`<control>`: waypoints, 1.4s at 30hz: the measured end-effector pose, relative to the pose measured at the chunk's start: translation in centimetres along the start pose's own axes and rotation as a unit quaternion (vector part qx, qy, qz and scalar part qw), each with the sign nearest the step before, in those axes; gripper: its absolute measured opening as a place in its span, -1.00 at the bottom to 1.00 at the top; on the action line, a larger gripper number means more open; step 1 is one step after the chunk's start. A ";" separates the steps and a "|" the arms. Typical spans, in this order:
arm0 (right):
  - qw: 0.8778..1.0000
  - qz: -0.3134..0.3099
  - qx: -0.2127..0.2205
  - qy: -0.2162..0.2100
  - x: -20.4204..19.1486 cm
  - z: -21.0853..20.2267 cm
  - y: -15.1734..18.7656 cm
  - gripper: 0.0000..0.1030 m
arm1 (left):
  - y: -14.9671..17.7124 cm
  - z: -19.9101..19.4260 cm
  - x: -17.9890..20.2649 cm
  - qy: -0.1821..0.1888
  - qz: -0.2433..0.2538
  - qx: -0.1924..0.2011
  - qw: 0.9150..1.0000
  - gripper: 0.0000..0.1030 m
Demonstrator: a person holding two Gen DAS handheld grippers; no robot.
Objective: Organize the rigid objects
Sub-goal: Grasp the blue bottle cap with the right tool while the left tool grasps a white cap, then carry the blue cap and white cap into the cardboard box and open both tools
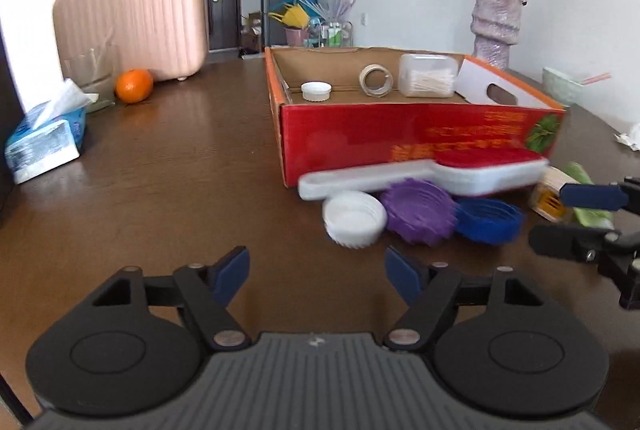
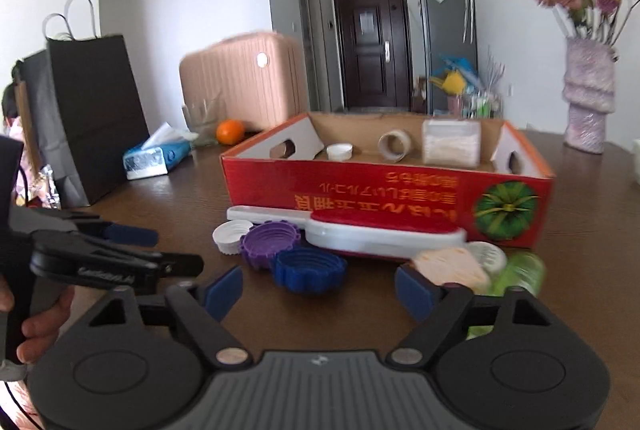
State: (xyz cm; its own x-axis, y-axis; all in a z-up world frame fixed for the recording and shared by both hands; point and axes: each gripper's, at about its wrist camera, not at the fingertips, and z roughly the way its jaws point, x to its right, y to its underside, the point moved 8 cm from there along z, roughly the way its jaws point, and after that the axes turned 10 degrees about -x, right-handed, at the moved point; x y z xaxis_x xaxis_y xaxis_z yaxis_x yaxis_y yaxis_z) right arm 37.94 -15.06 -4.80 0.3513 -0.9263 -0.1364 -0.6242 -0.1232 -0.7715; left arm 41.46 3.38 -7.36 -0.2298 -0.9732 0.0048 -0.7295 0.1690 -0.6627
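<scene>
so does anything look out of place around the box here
Yes. The white, purple and blue caps and the red-and-white brush lie bunched on the table against the red box, not inside it with the tape roll. Nothing looks spilled or broken.

The red cardboard box (image 2: 384,198) carries yellow East Asian characters upside down on its near side, too blurred to read, beside a green fruit picture; the left gripper (image 2: 132,230) bears embossed lettering on its black arm, illegible.
</scene>
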 end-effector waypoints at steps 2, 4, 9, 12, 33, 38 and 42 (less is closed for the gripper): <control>1.000 0.007 -0.017 -0.006 -0.1 1.8 -0.7 0.50 | -0.5 1.5 -0.3 0.002 0.006 -0.013 1.000 0.43; 0.999 0.014 -0.032 -0.008 -0.2 3.3 -1.0 0.46 | -1.0 2.0 -0.2 0.014 0.016 -0.009 1.000 0.44; 0.998 0.025 -0.056 -0.009 0.3 5.4 -0.8 0.29 | -1.7 2.7 0.7 0.030 0.040 -0.002 0.999 0.32; 0.998 0.020 -0.058 -0.005 0.3 5.8 -1.1 0.00 | -2.0 2.8 1.0 0.036 0.045 0.004 0.998 -0.07; 1.000 -0.023 0.013 0.012 -1.3 -4.5 3.0 0.01 | 5.7 -10.9 4.0 -0.006 -0.044 0.096 0.994 -0.21; 0.999 -0.003 0.036 0.015 -1.0 -8.6 5.2 0.01 | 7.1 -14.9 6.4 -0.018 -0.023 0.121 0.992 -0.21; 0.998 0.005 0.051 0.031 -0.5 -11.6 6.4 0.01 | 7.2 -16.6 7.8 -0.015 -0.014 0.132 0.991 -0.21</control>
State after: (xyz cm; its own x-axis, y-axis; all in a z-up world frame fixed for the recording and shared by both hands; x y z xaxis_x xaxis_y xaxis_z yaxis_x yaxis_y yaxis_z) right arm 25.70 -19.54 -2.49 0.2996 -0.9478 -0.1090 -0.5518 -0.0790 -0.8302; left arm 23.73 -0.39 0.29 -0.1896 -0.9818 0.0075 -0.5406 0.0980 -0.8355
